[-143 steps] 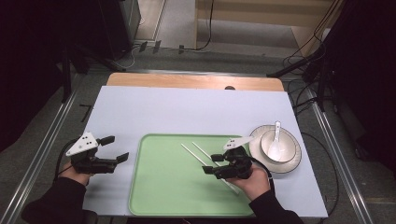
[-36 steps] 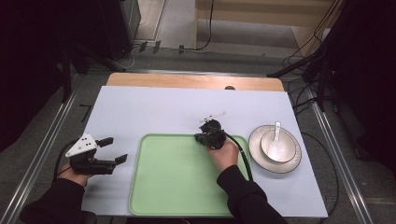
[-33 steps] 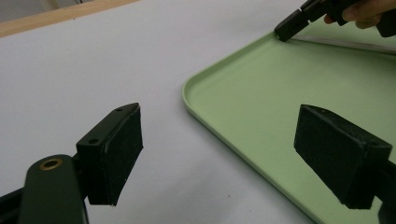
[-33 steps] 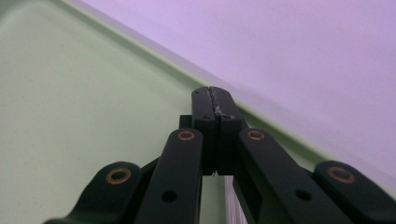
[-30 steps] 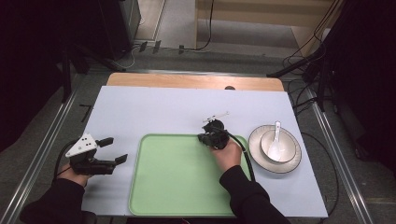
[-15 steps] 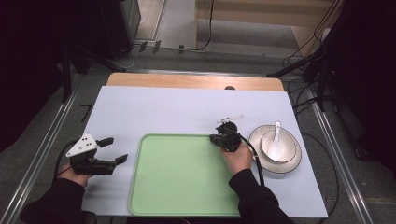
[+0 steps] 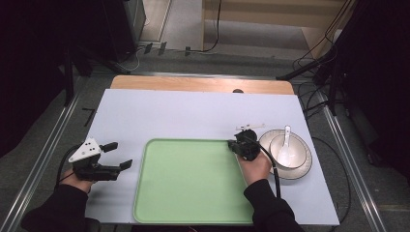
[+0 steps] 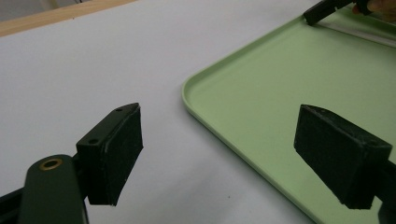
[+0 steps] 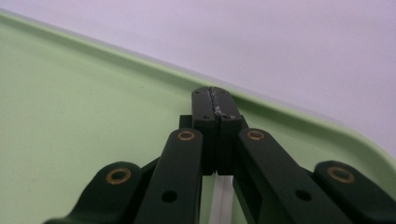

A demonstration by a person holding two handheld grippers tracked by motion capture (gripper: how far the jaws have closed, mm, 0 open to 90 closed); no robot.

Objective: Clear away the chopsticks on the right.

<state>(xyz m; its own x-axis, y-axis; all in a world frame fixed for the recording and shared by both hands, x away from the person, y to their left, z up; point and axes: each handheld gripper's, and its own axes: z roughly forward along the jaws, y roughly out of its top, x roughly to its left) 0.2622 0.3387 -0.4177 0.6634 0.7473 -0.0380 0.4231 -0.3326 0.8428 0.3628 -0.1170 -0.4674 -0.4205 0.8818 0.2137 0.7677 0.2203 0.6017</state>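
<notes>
I am holding white chopsticks (image 7: 250, 127) clamped in my right tool (image 7: 240, 144) over the green tray's (image 7: 193, 193) far right corner, while my left tool (image 7: 120, 155) is gaping wide.

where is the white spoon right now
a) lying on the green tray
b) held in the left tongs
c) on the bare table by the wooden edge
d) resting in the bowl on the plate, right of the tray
d: in the high view the white spoon rests in the bowl on the plate, just right of the green tray.
</notes>
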